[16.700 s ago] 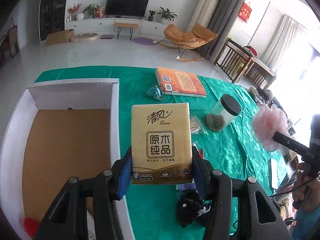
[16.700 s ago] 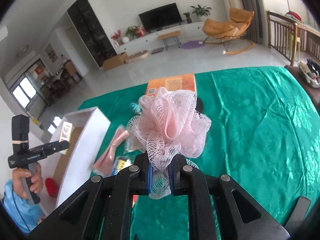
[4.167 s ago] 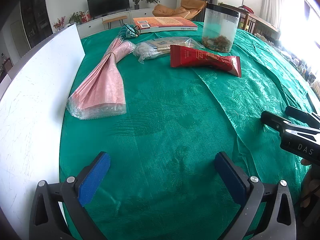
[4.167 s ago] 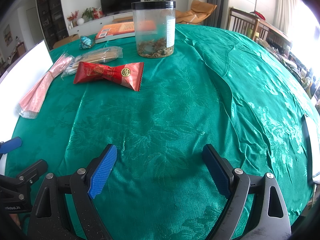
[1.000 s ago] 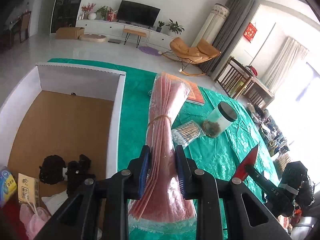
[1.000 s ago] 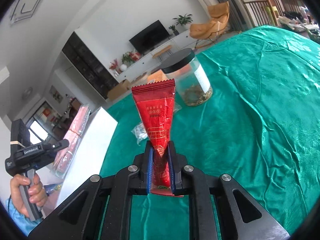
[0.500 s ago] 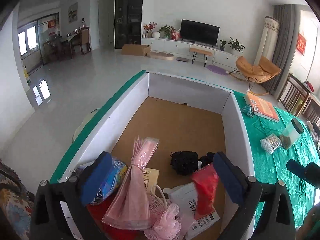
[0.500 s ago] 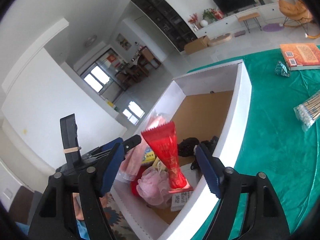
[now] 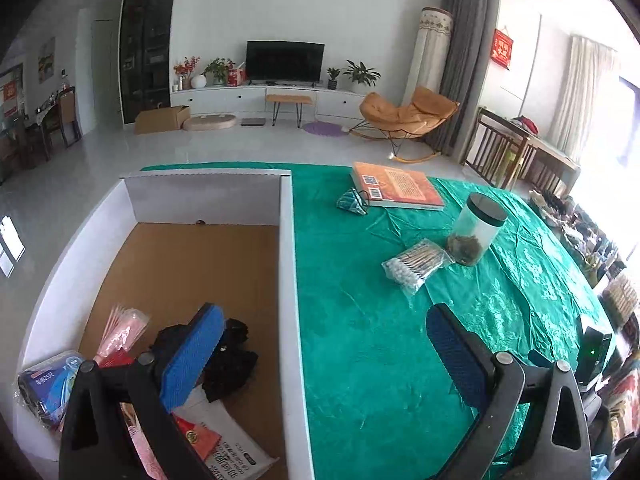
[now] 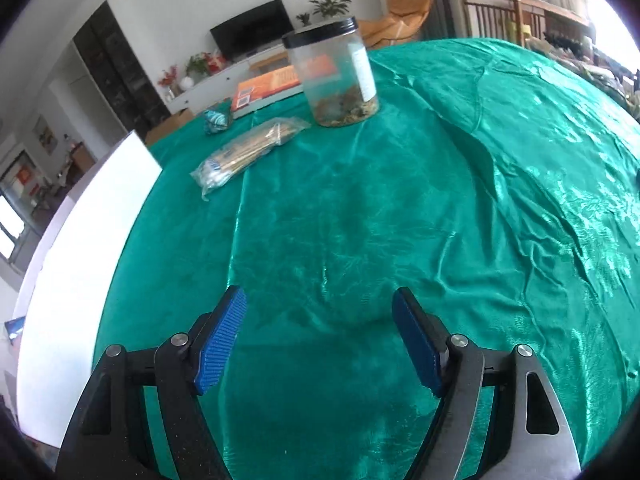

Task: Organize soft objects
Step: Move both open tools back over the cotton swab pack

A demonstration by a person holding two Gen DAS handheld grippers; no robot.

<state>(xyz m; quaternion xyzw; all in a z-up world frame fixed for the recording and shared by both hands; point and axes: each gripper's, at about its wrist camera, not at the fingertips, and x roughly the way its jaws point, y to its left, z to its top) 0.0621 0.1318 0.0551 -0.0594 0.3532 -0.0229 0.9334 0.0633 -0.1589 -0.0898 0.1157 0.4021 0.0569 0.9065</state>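
My left gripper is open and empty, straddling the right wall of the white cardboard box. Inside the box lie a pink bundle, a black soft item, a blue packet, a red packet and a white pack. On the green tablecloth lie a bag of cotton swabs and a small teal pouch. My right gripper is open and empty, low over bare cloth. The swab bag and the teal pouch lie ahead of it to the left.
A clear jar with a black lid and an orange book stand at the table's far side; both show in the right wrist view, jar, book. The box wall is at the left.
Both grippers have let go of the pink bundle and the red packet, which now lie in the box. They have moved back from over the box toward the tablecloth, the right one low over it.
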